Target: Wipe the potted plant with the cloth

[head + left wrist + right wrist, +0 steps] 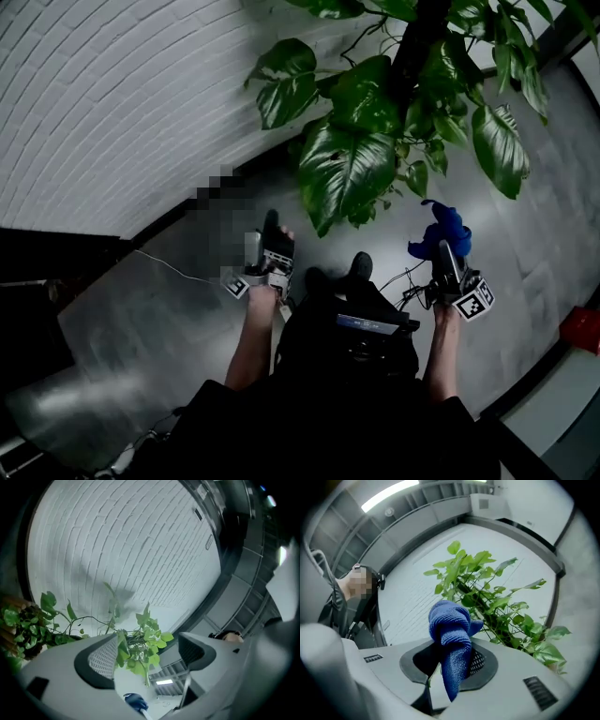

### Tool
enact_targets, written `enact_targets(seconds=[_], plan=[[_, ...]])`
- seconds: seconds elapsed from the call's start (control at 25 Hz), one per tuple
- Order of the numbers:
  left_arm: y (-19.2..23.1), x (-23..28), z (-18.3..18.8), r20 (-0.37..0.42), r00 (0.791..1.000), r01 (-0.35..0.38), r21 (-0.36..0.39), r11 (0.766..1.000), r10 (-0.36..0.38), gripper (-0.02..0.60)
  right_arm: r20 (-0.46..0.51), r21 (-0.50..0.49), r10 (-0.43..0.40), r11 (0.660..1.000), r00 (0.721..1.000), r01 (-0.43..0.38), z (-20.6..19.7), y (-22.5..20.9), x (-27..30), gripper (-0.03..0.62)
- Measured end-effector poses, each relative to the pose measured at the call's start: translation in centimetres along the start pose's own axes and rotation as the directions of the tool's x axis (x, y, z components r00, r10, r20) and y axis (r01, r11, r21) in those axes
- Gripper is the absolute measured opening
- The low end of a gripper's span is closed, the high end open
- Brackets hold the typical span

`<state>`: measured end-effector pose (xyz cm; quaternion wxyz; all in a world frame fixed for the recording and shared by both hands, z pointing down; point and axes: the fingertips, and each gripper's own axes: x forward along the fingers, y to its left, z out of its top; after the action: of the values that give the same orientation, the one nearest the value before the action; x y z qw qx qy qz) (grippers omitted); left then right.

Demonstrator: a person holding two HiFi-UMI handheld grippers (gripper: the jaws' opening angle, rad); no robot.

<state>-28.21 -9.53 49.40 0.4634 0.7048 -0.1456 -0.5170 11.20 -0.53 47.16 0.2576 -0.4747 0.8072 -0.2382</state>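
Note:
The potted plant (375, 112) spreads large green leaves at the top middle of the head view, in front of me and above both grippers. A blue cloth (441, 230) sticks up bunched from my right gripper (448, 261), which is shut on it just below and right of the lowest leaves. In the right gripper view the cloth (452, 637) hangs over the jaws of the right gripper (452, 663), and the plant (497, 602) rises behind it. My left gripper (271, 246) stands open to the left of the foliage. Its jaws are wide apart with nothing between them in the left gripper view (147, 651), where the plant (140, 644) shows farther off.
A white brick wall (112, 103) curves along the left and back. The floor (141, 328) is grey and glossy, with a thin cable (169, 268) across it. A red object (581, 328) sits at the right edge. More greenery (28, 625) shows at the left of the left gripper view.

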Motion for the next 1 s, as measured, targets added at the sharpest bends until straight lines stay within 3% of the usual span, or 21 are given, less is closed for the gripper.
enact_targets(seconds=[0.12,0.28,0.48,0.68,0.84,1.0], plan=[[-1.6,0.3,0.1,-0.035,0.999,0.018,0.028,0.999,-0.017,0.411,0.092,0.09,-0.038,0.995,0.995,0.029,0.7,-0.2,-1.5,0.104],[-2.3,1.3,0.0,-0.07,0.996,0.059,0.009,0.998,-0.058,0.407,0.16,0.123,-0.076,0.991,0.984,0.057,1.1,0.4,-2.6,0.104],[-1.9,2.1,-2.0,-0.104,0.99,0.095,-0.052,0.994,-0.1,0.402,0.173,0.124,-0.116,0.988,0.978,0.096,0.0,0.6,-3.9,0.104],[-3.2,3.8,-5.1,-0.216,0.967,0.126,-0.065,0.99,-0.137,0.4,0.17,0.131,-0.125,0.986,0.978,0.103,-0.5,1.0,-3.8,0.104],[-4.9,4.7,-7.3,-0.298,0.941,0.149,-0.06,0.987,-0.16,0.4,0.179,0.197,-0.069,0.98,0.981,0.032,-0.8,2.1,-2.0,0.104],[-7.1,5.5,-9.6,-0.409,0.901,0.159,-0.004,0.987,-0.147,0.4,0.161,0.278,0.102,0.95,0.982,-0.144,-1.0,6.3,2.8,0.104]])
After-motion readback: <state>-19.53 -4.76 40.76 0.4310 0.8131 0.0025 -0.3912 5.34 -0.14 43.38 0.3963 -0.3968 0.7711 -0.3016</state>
